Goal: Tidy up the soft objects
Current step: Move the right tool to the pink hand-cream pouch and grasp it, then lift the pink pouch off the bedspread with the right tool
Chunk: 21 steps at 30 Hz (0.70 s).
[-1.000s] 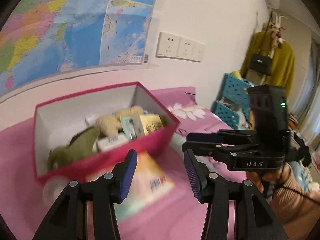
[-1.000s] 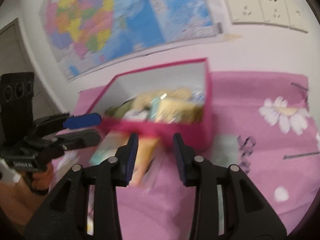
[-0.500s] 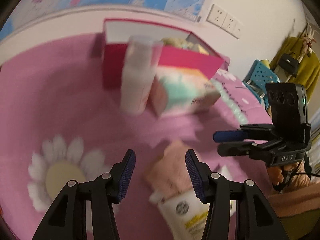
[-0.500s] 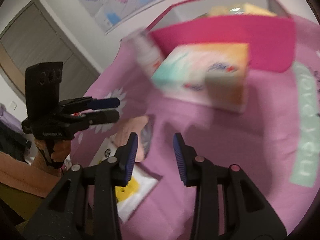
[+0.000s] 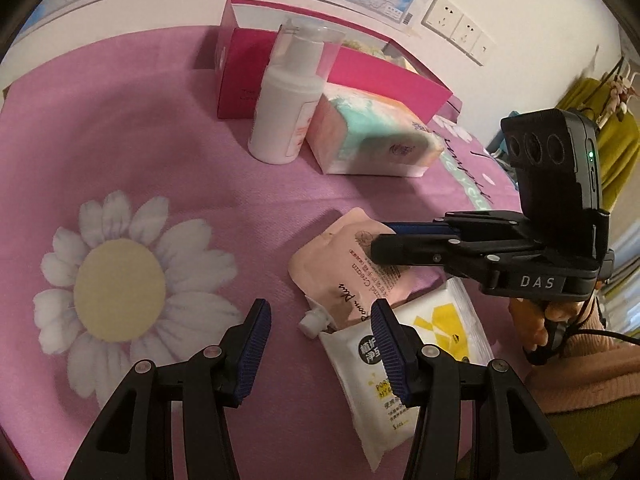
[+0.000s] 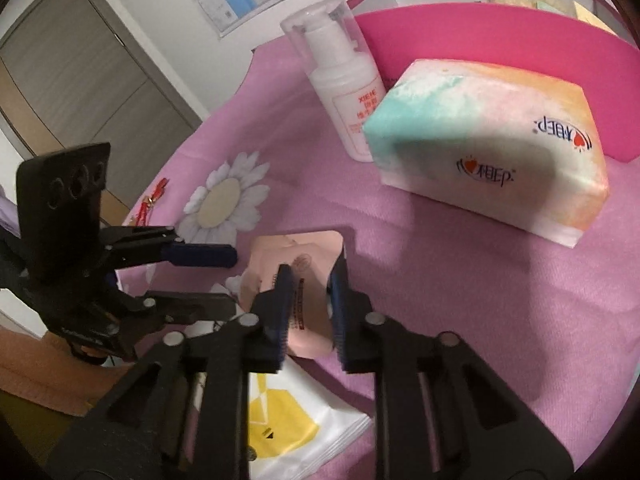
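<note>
Pink flowered bedspread (image 5: pixel 168 152) | step: right gripper (image 6: pixel 310 300) jaws have just been closing around pink pouch (image 6: pixel 308 276), grip unconfirmed | left gripper (image 5: pixel 318 344) jaws open, empty | next: squeeze firmly, lift to red box (image 5: pixel 360 76).

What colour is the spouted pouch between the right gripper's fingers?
Pale pink pouch, clearest in the left wrist view.

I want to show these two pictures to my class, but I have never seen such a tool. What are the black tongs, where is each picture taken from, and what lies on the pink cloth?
A person holds a hand tool with two fingers in each hand; each carries a camera looking along its fingers. In the left view, the left gripper hangs open over the pink cloth. The right gripper has just been closing around a pink pouch, which lies on a white packet. Farther off stand a white bottle, a tissue pack and a red box.
</note>
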{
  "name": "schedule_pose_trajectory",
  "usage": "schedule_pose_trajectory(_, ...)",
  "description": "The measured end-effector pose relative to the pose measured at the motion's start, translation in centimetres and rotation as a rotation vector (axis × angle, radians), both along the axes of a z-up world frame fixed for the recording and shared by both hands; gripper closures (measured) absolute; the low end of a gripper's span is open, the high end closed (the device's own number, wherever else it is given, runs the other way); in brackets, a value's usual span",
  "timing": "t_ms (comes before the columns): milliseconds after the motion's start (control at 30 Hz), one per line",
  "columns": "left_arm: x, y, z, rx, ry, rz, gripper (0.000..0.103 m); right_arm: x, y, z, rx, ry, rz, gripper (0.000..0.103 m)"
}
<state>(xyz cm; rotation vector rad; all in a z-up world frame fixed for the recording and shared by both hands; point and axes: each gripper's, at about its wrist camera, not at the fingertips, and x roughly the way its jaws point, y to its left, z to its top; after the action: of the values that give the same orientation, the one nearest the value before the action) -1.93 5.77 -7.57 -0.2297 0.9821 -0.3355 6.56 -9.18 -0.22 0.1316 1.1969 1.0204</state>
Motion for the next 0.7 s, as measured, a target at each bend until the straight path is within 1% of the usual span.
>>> schedule_pose_trajectory(133,0.1,-0.5,0.0,-0.01,0.003,-0.017,0.05,0.1,-0.7,-0.1,-0.006,-0.004,-0.04,0.086)
schedule_pose_trajectory(367,1.3,-2.3,-0.2,-0.03,0.007,-0.057,0.052,0.6,-3.0,-0.8,0.008,0.043,-0.147,0.086)
schedule_pose_trajectory(567,2.0,-3.6,-0.1,0.002,0.003,-0.059,0.054,0.5,-3.5,-0.7,0.011,0.054,-0.168,0.086)
schedule_pose_trajectory(700,2.0,-3.4,0.0,0.006,0.007,-0.049,0.054,0.5,-3.7,-0.8,0.017,0.063,-0.174,0.086)
